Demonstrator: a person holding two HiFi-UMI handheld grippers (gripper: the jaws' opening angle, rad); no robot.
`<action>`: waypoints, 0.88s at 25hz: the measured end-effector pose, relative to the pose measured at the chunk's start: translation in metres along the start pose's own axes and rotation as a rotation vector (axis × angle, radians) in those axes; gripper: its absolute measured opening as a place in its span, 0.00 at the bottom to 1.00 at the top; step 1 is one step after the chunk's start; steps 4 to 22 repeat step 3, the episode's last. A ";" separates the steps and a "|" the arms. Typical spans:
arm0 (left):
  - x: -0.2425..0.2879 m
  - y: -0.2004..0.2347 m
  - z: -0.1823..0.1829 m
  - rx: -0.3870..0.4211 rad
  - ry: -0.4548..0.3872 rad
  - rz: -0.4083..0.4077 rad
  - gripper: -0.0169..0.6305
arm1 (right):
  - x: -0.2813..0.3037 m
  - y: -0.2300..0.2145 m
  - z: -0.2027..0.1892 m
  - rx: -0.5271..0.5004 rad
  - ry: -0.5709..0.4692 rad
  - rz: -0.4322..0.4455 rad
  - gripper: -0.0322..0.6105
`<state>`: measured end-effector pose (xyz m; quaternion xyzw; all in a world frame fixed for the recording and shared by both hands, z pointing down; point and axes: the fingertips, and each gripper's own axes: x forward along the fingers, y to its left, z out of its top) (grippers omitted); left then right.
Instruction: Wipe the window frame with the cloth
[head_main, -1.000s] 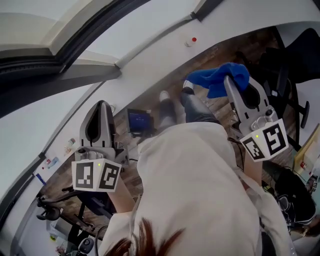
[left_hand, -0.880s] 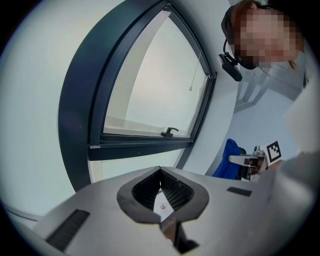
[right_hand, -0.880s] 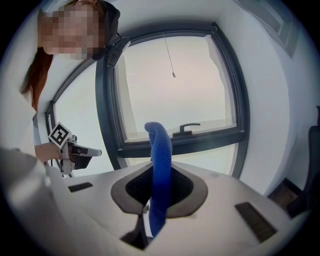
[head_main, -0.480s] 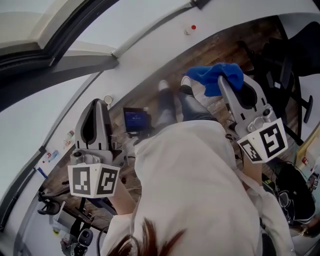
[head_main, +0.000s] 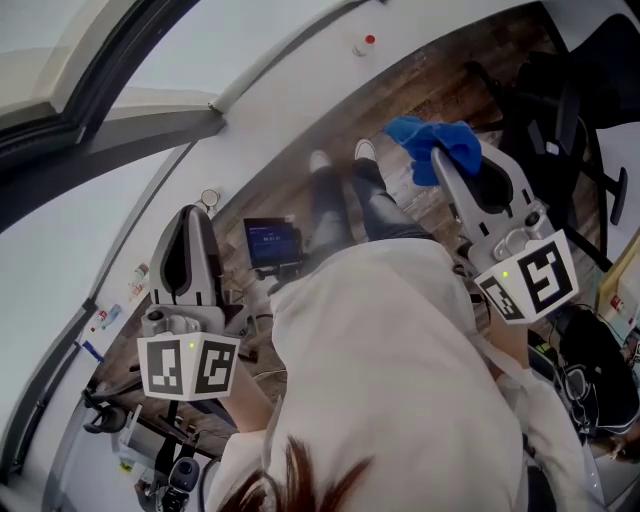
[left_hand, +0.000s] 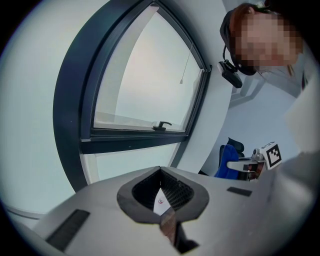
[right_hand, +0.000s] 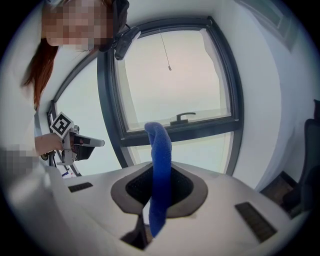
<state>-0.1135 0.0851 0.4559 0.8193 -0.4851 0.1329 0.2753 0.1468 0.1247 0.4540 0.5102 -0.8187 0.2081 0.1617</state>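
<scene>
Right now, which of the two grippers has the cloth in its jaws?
The right gripper: the blue cloth is pinched between its jaws and sticks up past them. The left gripper has its jaws together on nothing.

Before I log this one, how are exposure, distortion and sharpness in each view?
Left gripper view: window panes blown out white, dark frame bowed by the wide lens. Right gripper view: same backlight, yet the blue cloth shows clear colour. Head view: evenly lit, straight edges curved, slightly soft.
</scene>
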 end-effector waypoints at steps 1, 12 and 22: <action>0.000 -0.002 -0.001 0.001 0.000 -0.003 0.04 | -0.002 -0.001 -0.001 0.001 0.000 0.000 0.12; 0.001 -0.008 -0.003 0.004 0.000 -0.010 0.04 | -0.005 -0.002 -0.003 0.003 -0.002 0.000 0.12; 0.001 -0.008 -0.003 0.004 0.000 -0.010 0.04 | -0.005 -0.002 -0.003 0.003 -0.002 0.000 0.12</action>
